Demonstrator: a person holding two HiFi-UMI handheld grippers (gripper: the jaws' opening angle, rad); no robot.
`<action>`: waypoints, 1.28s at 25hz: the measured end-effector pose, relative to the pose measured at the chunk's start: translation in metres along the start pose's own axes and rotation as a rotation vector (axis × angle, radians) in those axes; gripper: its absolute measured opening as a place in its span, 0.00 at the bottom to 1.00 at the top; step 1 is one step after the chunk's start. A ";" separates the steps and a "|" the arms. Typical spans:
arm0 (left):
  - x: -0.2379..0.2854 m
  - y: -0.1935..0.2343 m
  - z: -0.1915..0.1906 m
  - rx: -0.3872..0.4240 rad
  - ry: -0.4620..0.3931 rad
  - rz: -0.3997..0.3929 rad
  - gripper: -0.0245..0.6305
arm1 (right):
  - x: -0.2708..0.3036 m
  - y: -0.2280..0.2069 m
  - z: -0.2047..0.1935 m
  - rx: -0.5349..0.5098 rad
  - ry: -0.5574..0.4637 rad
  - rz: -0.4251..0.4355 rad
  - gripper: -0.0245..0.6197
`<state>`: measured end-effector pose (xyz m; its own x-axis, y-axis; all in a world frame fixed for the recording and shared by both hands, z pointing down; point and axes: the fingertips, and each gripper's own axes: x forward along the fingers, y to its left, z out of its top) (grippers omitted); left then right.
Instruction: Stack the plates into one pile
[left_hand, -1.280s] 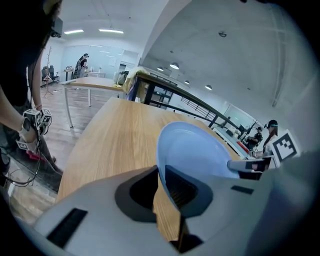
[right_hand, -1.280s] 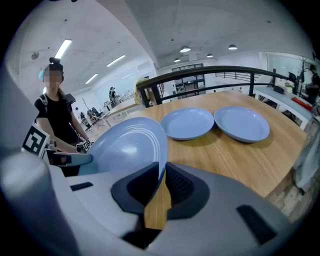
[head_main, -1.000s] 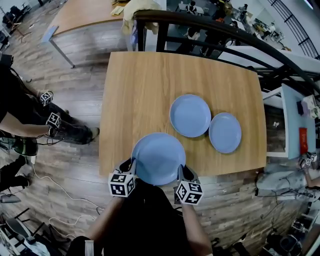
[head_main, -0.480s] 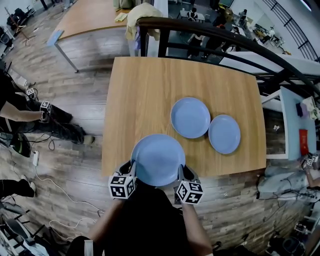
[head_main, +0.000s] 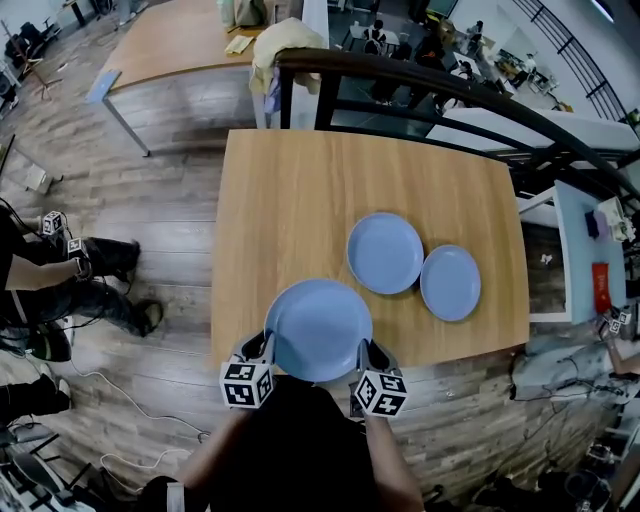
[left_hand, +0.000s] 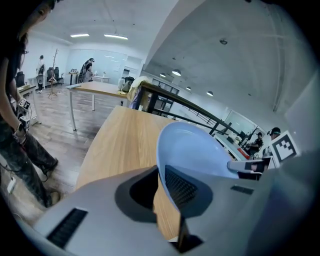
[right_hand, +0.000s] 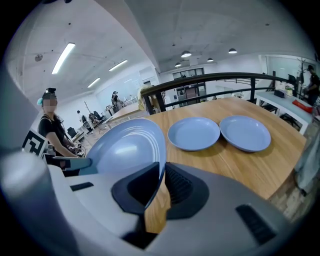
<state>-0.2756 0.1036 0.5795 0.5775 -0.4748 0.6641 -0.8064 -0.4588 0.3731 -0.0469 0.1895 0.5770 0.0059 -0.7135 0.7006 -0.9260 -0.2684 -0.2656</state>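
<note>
A large blue plate (head_main: 318, 330) is held between my two grippers over the table's near edge, lifted off the wood. My left gripper (head_main: 268, 342) is shut on its left rim; in the left gripper view the plate (left_hand: 197, 150) runs between the pads of this gripper (left_hand: 159, 189). My right gripper (head_main: 366, 348) has the right rim between its jaws, which are closing on it, and the rim of the plate (right_hand: 125, 145) sits in that gripper (right_hand: 162, 182). A medium blue plate (head_main: 385, 252) and a smaller blue plate (head_main: 450, 283) lie side by side on the table, touching or slightly overlapping.
The wooden table (head_main: 290, 200) has a dark railing (head_main: 420, 75) along its far side. A person (head_main: 60, 270) crouches on the floor to the left, with cables around. A white shelf (head_main: 590, 260) stands to the right.
The large plate stays gripped at both rims by the near edge. The table sits a little lower in the view. The person on the floor has shifted left.
</note>
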 end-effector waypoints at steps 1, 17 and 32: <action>0.002 0.003 0.003 0.000 0.000 -0.004 0.12 | 0.003 0.002 0.002 0.003 -0.001 -0.004 0.12; 0.006 0.026 0.039 -0.002 -0.032 -0.016 0.13 | 0.027 0.028 0.046 0.007 -0.040 0.027 0.11; 0.049 -0.026 0.050 -0.109 -0.091 0.108 0.13 | 0.061 -0.035 0.096 -0.082 -0.004 0.145 0.11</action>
<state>-0.2196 0.0549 0.5696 0.4917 -0.5851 0.6449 -0.8706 -0.3194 0.3741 0.0218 0.0934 0.5654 -0.1284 -0.7435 0.6563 -0.9450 -0.1091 -0.3085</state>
